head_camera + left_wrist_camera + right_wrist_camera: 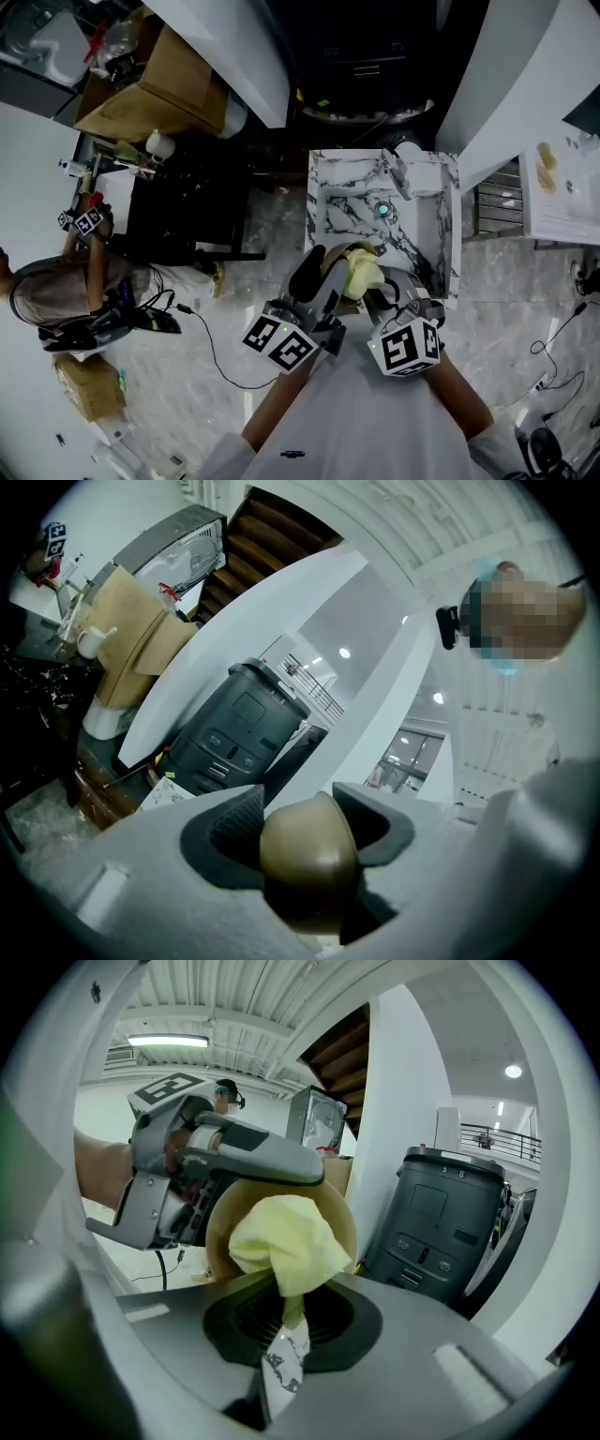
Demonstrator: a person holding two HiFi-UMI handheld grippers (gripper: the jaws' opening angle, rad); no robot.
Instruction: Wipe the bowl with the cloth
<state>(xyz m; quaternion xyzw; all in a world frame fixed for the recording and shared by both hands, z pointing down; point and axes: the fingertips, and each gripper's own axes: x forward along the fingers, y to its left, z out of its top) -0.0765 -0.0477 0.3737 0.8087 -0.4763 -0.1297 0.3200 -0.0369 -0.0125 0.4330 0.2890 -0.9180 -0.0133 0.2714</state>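
My left gripper [330,281] is shut on the rim of a tan bowl [220,1232], held up on its side in front of me; the bowl's rounded outside [309,850] fills the gap between the jaws in the left gripper view. My right gripper [380,286] is shut on a pale yellow cloth [281,1241], whose bunched end presses into the bowl's open inside. In the head view the cloth [364,274] shows between the two grippers, above the marble sink's near edge. The left gripper [202,1171] appears in the right gripper view, behind the bowl.
A white marble sink [328,178] with a drain [382,210] and a tap [398,173] lies just ahead. A dark grey bin [450,1218] stands to the right. Another person [66,291] with a marker cube stands at the far left, next to a black table [178,211].
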